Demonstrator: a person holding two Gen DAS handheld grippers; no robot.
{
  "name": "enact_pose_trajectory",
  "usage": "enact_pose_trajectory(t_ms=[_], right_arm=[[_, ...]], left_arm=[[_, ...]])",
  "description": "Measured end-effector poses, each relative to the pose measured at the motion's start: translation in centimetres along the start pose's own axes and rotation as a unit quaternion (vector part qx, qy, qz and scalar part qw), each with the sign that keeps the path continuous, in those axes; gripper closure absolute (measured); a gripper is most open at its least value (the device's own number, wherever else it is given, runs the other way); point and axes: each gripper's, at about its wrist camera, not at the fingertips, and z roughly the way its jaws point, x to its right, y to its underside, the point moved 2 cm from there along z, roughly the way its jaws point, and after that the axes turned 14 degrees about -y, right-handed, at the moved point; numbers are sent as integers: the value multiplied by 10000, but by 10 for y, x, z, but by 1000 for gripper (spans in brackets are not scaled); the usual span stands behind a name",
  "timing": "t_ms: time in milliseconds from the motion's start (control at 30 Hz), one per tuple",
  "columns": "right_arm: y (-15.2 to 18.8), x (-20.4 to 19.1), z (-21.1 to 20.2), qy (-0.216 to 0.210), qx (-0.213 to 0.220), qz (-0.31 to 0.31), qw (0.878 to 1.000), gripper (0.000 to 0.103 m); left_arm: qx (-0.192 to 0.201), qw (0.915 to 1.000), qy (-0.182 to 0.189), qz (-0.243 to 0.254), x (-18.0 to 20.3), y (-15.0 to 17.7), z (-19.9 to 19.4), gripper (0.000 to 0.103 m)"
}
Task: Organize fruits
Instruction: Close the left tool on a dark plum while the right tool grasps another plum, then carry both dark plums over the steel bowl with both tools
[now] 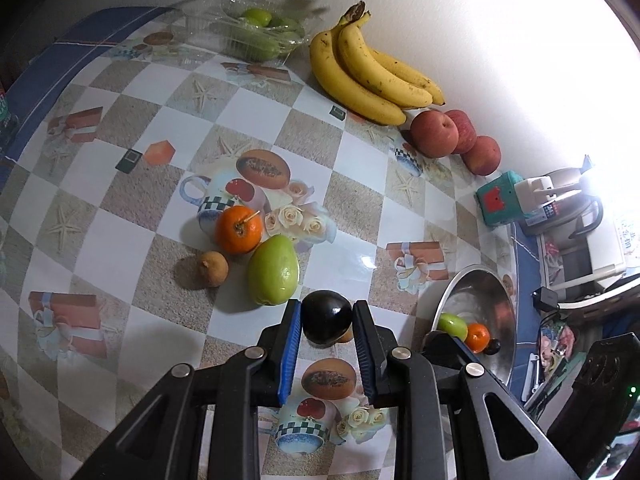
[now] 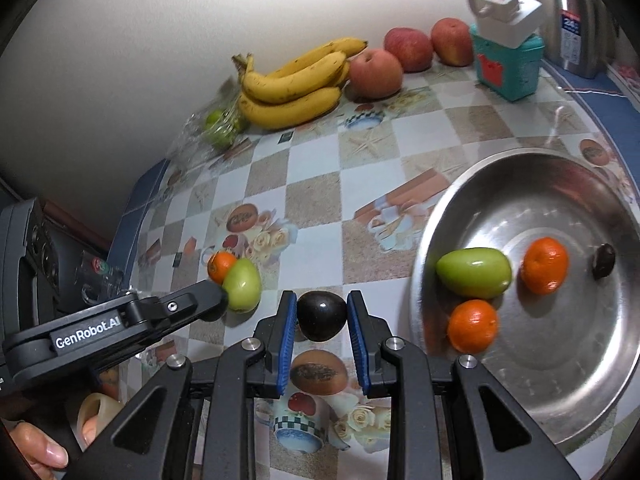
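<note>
On the checked, picture-printed surface (image 1: 100, 184), the biggest thing is the steel bowl (image 2: 500, 160), which already holds a green mango-shaped fruit (image 2: 474, 272), two tangerines (image 2: 546, 265) and one small dark fruit (image 2: 604, 261). Against the back wall lie a bunch of bananas (image 1: 360, 72), three red apples (image 1: 434, 134) and a clear plastic tray (image 1: 256, 36) of green fruits.

Loose in the middle of the surface are another green fruit (image 1: 273, 270), a tangerine with a stalk (image 1: 239, 229) touching it, and a small brown fruit (image 1: 213, 269) just beside both.

The left hand-held gripper (image 1: 327, 306) pinches a dark round fruit (image 1: 326, 324) between its blue pads, lifted clear of the surface. The right hand-held gripper (image 2: 322, 298) pinches a second dark fruit (image 2: 322, 318) in the same way.

What the coming move likely turns on is the bowl's side: it lies to the right of both grippers. Its near rim is close beside the right one, while from the left one it is well apart, so the right hand looks better placed to drop first. Both held fruits are nearly round, so their long axis hardly matters.

Readable writing: "GenRobot.AI" in white on the left gripper's body, and "24" on a blue label (image 2: 571, 24) on a steel vessel at the back; the rest is too small to read.
</note>
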Motion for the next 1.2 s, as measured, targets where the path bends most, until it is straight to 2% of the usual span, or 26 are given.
enact_pose_trajectory(t_ms=[333, 667, 1000, 1200], right_arm=[[-7, 38, -32, 350, 361, 508, 9974, 76], [-12, 85, -71, 848, 796, 1056, 9876, 76], [-8, 124, -109, 1231, 1177, 1637, 9717, 76], [-6, 136, -131, 1712, 1357, 1693, 9610, 76]], left_arm=[[78, 9997, 30, 231, 17, 7, -8, 75], [50, 9961, 124, 868, 59, 28, -7, 75], [-10, 9817, 99, 1902, 123, 71, 1, 75], [-69, 9704, 27, 2415, 151, 97, 14, 75]])
